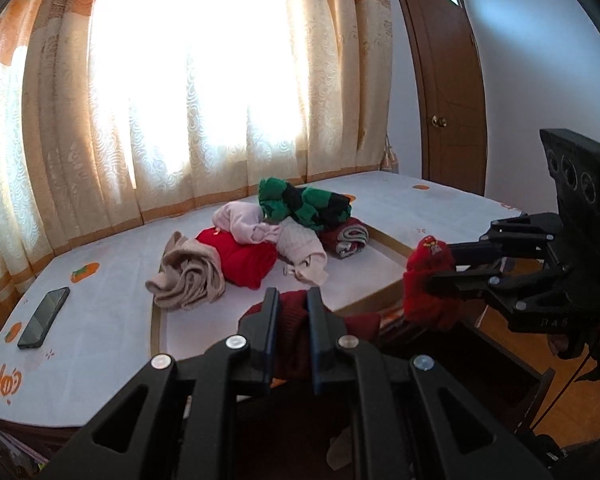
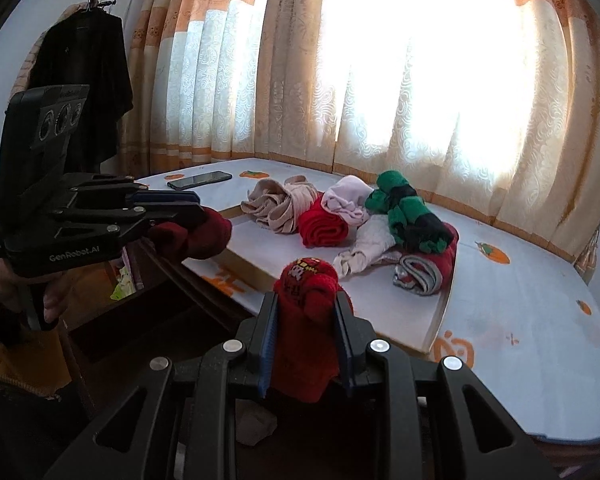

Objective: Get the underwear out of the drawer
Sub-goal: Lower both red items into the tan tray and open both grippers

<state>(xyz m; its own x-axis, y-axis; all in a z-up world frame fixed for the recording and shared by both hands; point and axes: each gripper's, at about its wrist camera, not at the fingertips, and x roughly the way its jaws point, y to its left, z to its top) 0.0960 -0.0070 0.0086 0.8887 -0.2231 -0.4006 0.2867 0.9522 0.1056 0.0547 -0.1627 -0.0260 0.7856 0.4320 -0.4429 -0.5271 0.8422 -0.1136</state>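
Observation:
My left gripper [image 1: 294, 296] is shut on a dark maroon rolled underwear [image 1: 292, 320], held above the dim open drawer [image 1: 440, 364]. My right gripper [image 2: 306, 300] is shut on a bright red rolled underwear [image 2: 306, 320] with a printed patch on top. Each gripper shows in the other's view: the right gripper [image 1: 440, 264] at the right edge with its red roll [image 1: 424, 292], the left gripper [image 2: 200, 205] at the left with the maroon roll [image 2: 204, 236]. A pile of rolled garments [image 1: 256, 240], beige, red, pink, cream and green-black, lies on the white board [image 2: 400, 308] ahead.
A black phone [image 1: 44, 317] lies on the printed cover left of the board. Sunlit curtains [image 1: 204, 80] hang behind. A brown door [image 1: 448, 100] stands at the right, a dark coat [image 2: 88, 80] hangs at the left. A pale cloth [image 2: 256, 420] lies in the drawer below.

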